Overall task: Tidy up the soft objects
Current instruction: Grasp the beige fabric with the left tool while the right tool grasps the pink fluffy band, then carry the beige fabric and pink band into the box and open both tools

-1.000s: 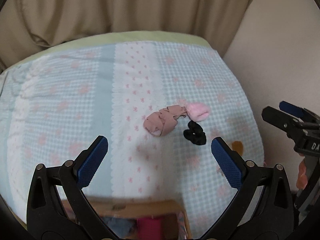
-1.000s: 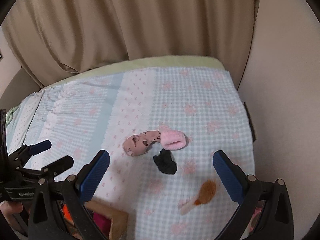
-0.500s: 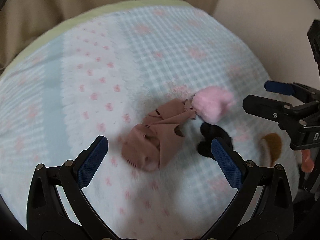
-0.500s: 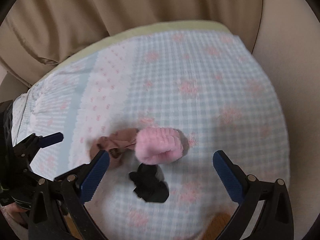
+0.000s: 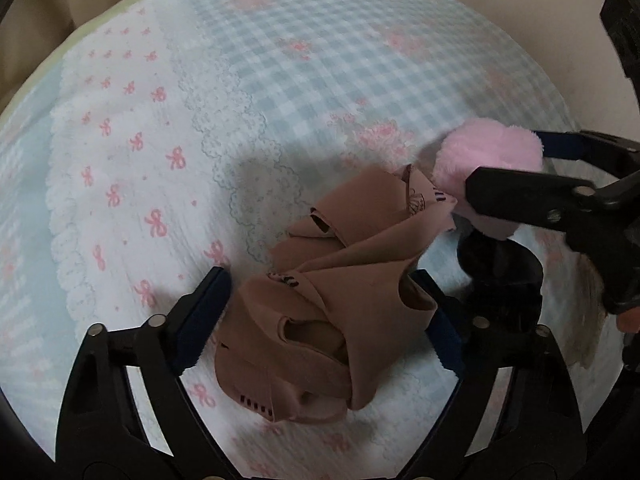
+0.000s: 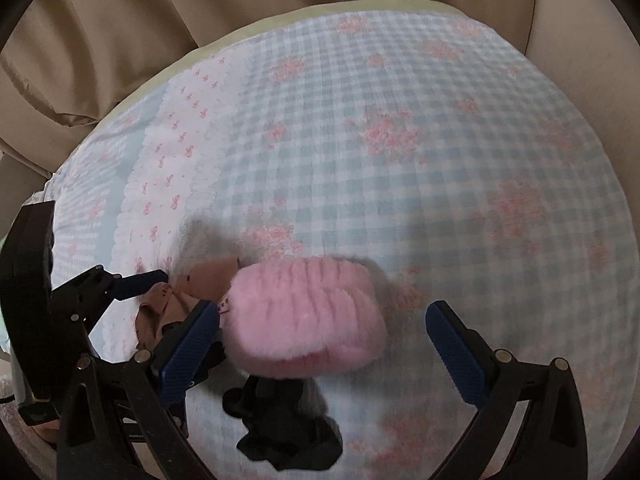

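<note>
Both grippers lower than a second ago, left gripper jaws closing around the crumpled tan-brown fabric garment on the checked floral bedspread — not yet clenched, right gripper released, straddling the fluffy pink sock, black scrunchie beside.

three soft things lie on the bed, one of each kind: one crumpled brown garment at the lower centre of the left wrist frame, one fluffy pink sock at the lower centre of the right wrist frame, and one black scrunchie at the bottom of that frame. one checked and bow-printed bedspread covers the bed. two claws are in view: one left claw, one right claw.
</note>
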Demonstrator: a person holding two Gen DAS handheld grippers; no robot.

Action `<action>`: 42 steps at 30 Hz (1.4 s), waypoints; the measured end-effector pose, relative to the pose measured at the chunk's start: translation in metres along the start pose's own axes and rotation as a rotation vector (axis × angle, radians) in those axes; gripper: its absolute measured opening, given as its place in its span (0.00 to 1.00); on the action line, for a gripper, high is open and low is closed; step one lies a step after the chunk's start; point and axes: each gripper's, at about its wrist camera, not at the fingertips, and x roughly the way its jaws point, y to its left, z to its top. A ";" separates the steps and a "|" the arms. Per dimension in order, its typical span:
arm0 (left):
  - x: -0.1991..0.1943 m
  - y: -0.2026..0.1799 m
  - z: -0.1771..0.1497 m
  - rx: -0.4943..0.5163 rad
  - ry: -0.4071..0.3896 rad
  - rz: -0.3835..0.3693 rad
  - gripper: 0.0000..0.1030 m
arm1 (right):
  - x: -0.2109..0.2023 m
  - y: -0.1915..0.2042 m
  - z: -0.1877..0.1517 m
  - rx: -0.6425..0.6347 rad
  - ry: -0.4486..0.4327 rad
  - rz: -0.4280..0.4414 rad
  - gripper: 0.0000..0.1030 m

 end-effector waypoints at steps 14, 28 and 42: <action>-0.024 0.014 -0.003 -0.029 -0.040 0.013 0.37 | -0.008 0.014 -0.003 -0.022 -0.047 0.021 0.39; -0.077 0.016 0.000 -0.087 -0.089 0.025 0.17 | -0.057 0.034 0.003 -0.045 -0.125 0.006 0.35; -0.187 -0.001 -0.018 -0.153 -0.203 0.065 0.16 | -0.155 0.067 -0.013 -0.076 -0.220 0.023 0.35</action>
